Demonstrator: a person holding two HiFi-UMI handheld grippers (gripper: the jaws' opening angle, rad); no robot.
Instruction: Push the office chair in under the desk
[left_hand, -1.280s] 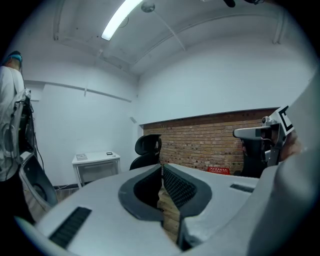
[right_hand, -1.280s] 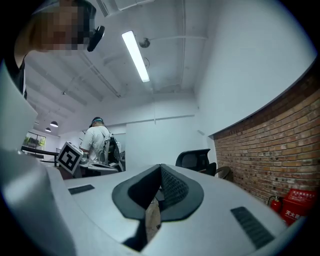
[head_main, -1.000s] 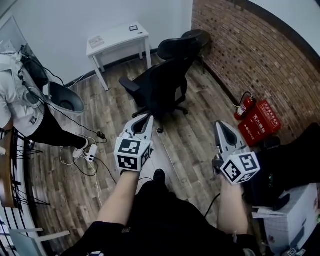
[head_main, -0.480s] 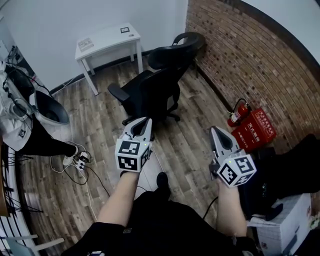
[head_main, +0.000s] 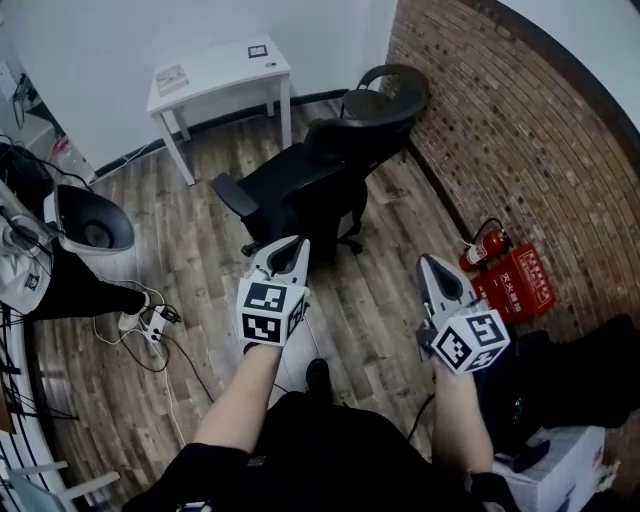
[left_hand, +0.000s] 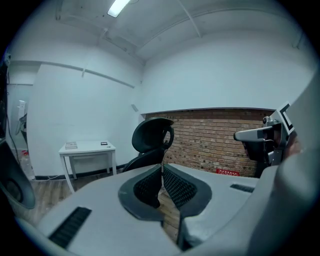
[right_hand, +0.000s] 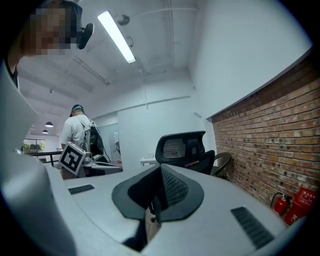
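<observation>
Ahead of left gripper (head_main: 296, 244), fingers (left_hand: 182, 189) shut: office chair (head_main: 300, 182), untouched; desk (head_main: 215, 72) beyond.

counts — chairs (head_main: 300, 185) (head_main: 392, 92) 2 | desk (head_main: 215, 72) 1 | fire extinguisher (head_main: 485, 248) 1 | grippers (head_main: 297, 244) (head_main: 425, 261) 2

Office chair (head_main: 300, 185): wheeled base largely hidden beneath seat and backrest. Sheet (head_main: 172, 78) on desk (head_main: 220, 68): print too small to read. White box (head_main: 565, 470): cut off at the view's edge

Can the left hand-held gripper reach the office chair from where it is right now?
Probably yes: the left hand-held gripper points at the office chair, shut and empty, with only bare floor ahead of it.
</observation>
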